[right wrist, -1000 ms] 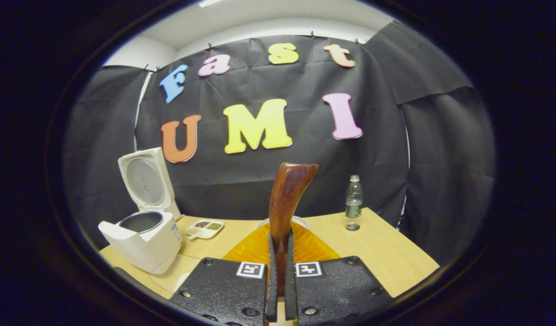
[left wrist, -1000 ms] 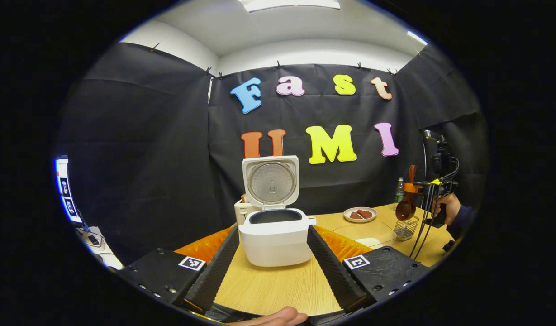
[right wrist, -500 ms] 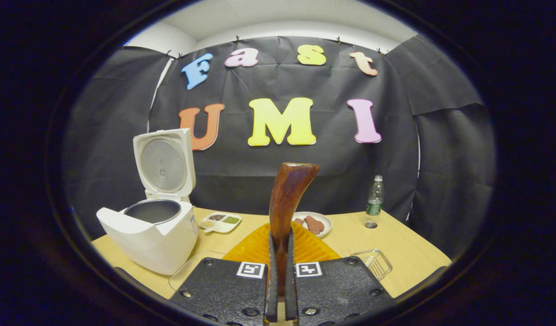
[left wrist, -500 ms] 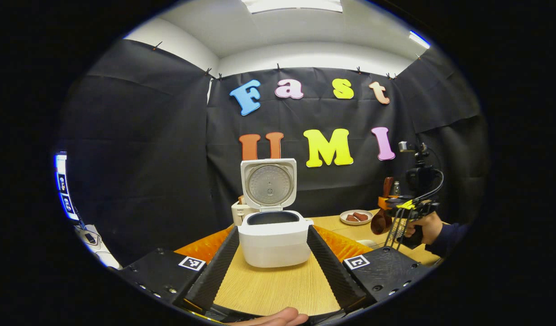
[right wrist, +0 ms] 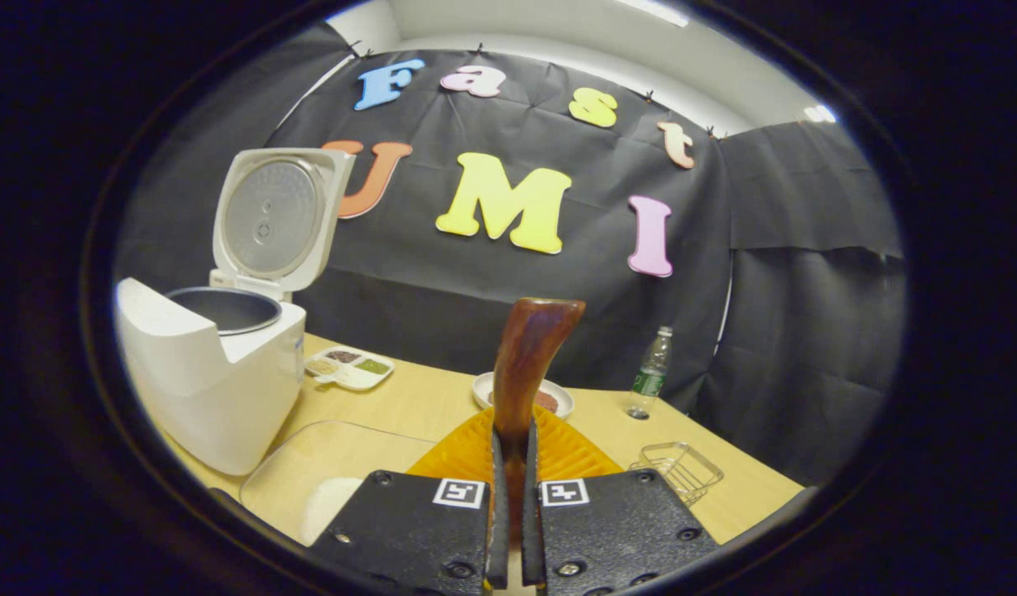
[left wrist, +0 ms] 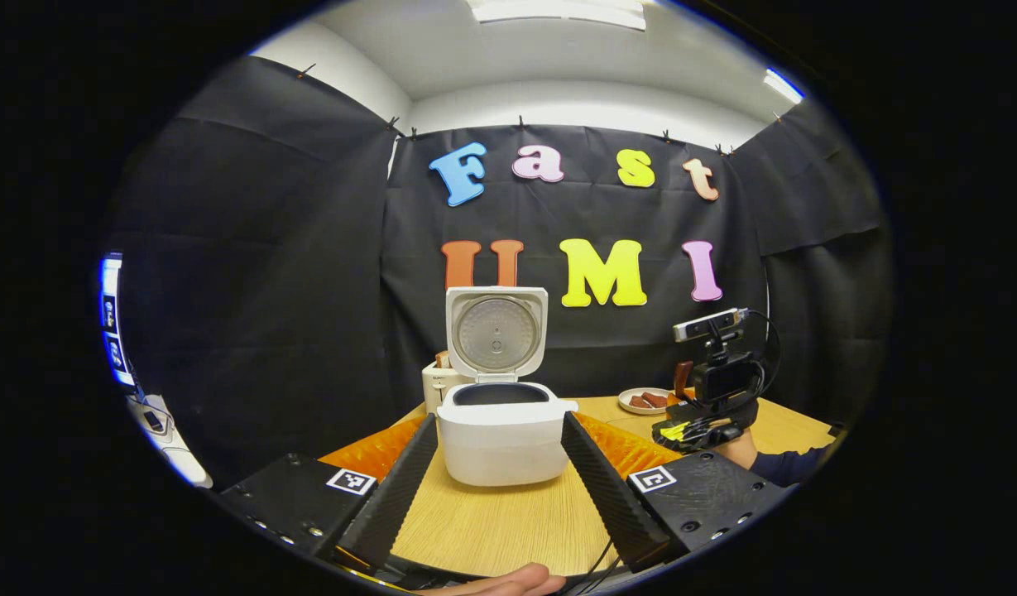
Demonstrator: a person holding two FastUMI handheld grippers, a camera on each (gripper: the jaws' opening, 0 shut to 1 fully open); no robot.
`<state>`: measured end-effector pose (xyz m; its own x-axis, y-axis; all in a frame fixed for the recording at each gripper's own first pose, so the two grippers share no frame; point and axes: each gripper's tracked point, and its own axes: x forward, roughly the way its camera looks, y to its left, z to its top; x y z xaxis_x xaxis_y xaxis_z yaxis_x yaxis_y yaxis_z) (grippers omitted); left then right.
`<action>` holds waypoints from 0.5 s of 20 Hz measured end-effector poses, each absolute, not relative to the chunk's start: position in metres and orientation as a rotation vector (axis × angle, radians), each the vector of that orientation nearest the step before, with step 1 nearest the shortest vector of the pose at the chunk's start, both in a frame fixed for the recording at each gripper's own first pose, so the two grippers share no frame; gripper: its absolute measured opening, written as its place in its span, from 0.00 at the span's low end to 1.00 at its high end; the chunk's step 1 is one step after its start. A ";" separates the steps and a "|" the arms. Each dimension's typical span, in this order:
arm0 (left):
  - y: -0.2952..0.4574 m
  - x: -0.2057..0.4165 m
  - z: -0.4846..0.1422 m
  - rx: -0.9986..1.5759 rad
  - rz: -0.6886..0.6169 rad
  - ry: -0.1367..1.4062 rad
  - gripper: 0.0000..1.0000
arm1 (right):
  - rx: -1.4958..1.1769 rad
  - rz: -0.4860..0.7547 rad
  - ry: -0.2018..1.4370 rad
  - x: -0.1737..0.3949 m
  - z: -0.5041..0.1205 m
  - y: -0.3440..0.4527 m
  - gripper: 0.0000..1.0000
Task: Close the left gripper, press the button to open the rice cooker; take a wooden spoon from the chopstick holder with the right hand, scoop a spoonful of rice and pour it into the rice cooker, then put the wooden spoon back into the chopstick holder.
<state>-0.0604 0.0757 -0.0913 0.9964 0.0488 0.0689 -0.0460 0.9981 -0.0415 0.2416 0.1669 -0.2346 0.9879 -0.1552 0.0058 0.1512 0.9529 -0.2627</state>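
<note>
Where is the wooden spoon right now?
In the right gripper view, the wooden spoon stands upright at centre, its handle clamped in the right claw, right of the open rice cooker and above the clear container.

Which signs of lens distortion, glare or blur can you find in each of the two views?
Left gripper view: the ceiling light blows out to white, and the wall's edges bow outward; the rice cooker stays sharp. Right gripper view: the table curves and tilts, and the wooden spoon handle looms large with a soft sheen.
</note>
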 end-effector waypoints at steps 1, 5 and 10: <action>0.078 -0.061 -0.092 -0.042 0.050 -0.069 0.95 | -0.270 -0.178 0.023 0.244 -0.239 0.167 0.12; 0.085 -0.068 -0.092 -0.067 0.057 -0.074 0.95 | -0.221 -0.136 0.083 0.248 -0.258 0.189 0.11; 0.086 -0.074 -0.093 -0.050 0.051 -0.081 0.95 | -0.120 0.014 0.153 0.235 -0.271 0.230 0.12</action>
